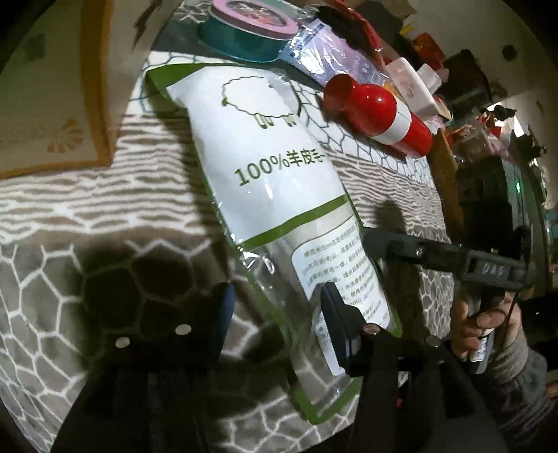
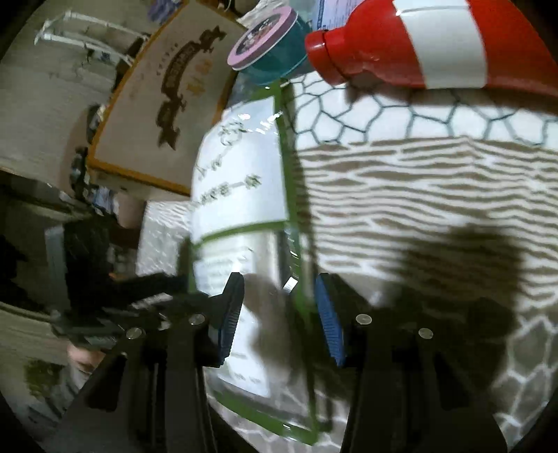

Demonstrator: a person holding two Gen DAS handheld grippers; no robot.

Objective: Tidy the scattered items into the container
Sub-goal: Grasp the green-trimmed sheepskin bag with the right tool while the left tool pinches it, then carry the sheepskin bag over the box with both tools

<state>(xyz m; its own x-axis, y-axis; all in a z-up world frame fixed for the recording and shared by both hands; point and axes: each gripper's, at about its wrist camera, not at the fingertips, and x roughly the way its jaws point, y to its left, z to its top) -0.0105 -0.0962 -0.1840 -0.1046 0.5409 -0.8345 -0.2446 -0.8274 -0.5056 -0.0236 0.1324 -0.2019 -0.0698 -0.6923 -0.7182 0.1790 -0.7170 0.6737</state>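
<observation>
A clear pouch (image 1: 272,181) with a green border, a sheep outline and "100%" print lies on the patterned cloth. Its near end runs between the fingers of my left gripper (image 1: 279,320), which stands open; the right pad lies over the pouch and the left pad is clear of it. My right gripper (image 2: 279,317) is open too and straddles the green side edge of the pouch (image 2: 240,181) without its pads pressing. In the left wrist view the right gripper (image 1: 375,244) reaches the pouch's right edge, with a hand (image 1: 470,327) on its grip.
A red bottle with a white band (image 1: 380,115) (image 2: 436,45) lies beyond the pouch. Further back sit a teal tin with a pink lid (image 1: 244,31) (image 2: 268,45) and a purple packet (image 1: 334,52). A flat orange-rimmed box (image 1: 52,104) (image 2: 157,104) stands at the left.
</observation>
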